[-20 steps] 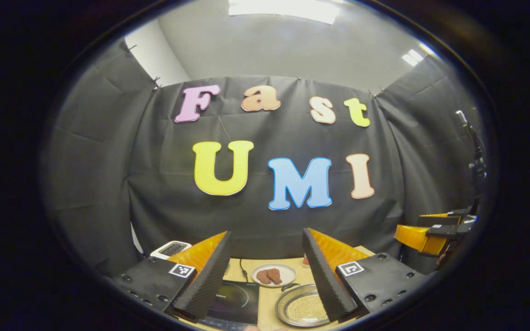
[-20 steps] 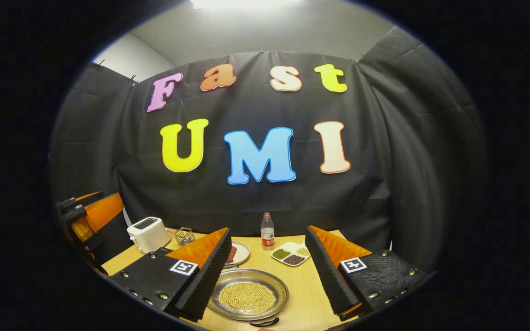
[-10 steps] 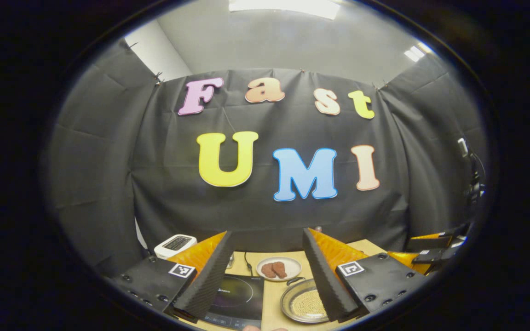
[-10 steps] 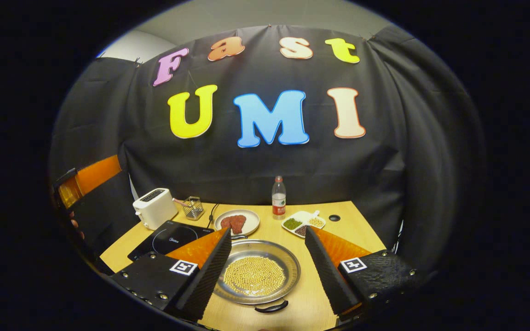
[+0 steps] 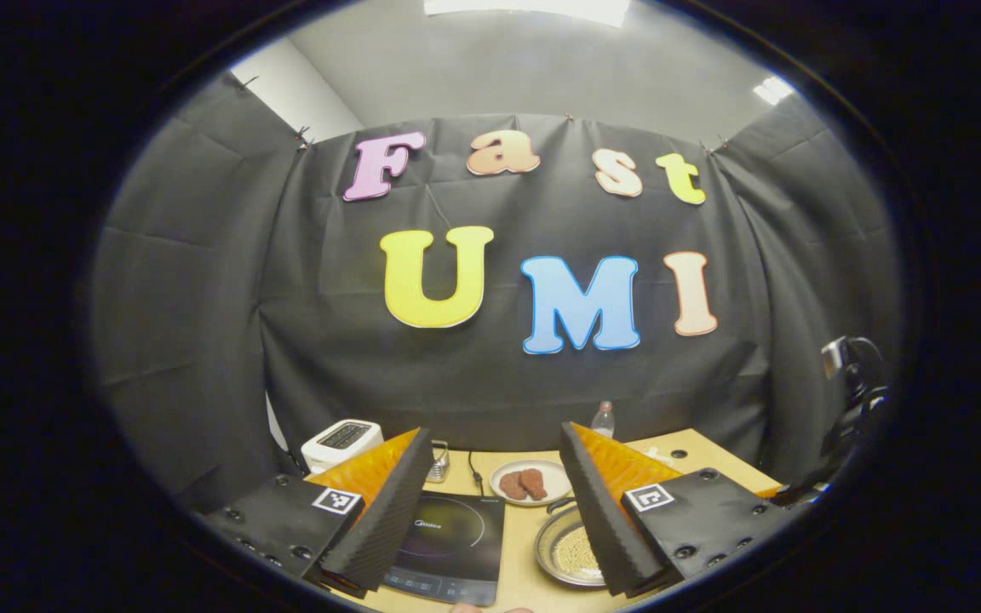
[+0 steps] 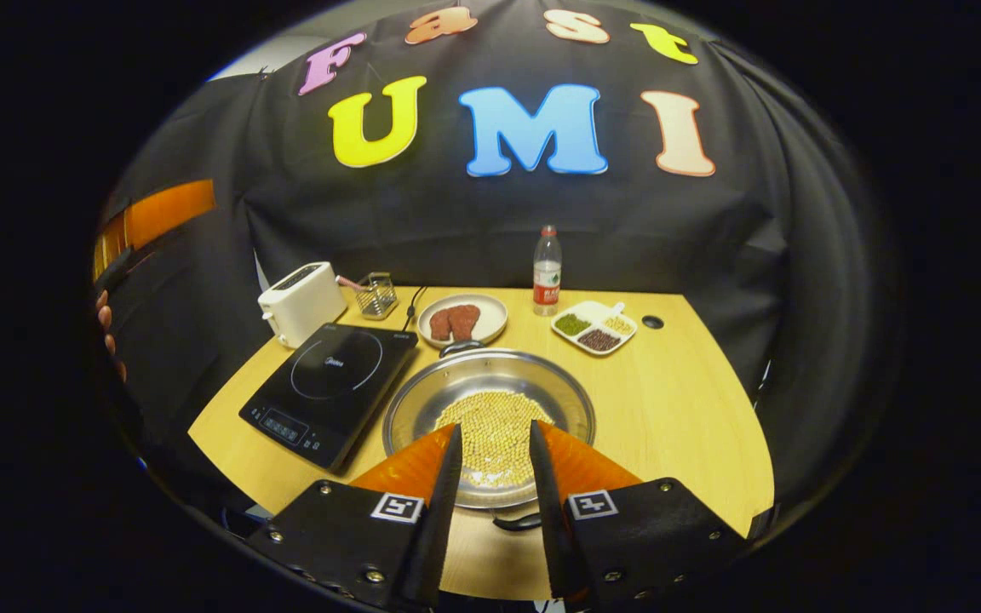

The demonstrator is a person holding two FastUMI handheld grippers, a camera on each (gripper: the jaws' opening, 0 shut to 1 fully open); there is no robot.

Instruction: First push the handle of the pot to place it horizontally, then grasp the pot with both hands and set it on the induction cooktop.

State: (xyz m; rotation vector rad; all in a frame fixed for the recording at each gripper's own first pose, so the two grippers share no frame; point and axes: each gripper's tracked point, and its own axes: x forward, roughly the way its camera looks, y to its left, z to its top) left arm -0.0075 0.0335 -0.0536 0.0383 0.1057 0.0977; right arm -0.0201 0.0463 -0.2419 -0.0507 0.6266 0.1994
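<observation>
My right hand-held gripper (image 6: pixel 490 494) dipped toward pot (image 6: pixel 488 421), fingers narrowed, gripping nothing. Near handle (image 6: pixel 518 521) sits between tips; push comes next, I judge. Left hand-held gripper (image 5: pixel 495 502) spread wide, high. Pot on tabletop (image 6: pixel 669 409) just right of cooktop (image 6: pixel 329 387).

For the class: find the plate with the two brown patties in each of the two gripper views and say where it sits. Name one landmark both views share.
Left gripper view: the plate of patties lies low at the centre, between the left gripper fingers, behind the cooktop.
Right gripper view: the plate lies mid-frame, behind the pot, right of the toaster.
Shared landmark: the toaster.
</observation>
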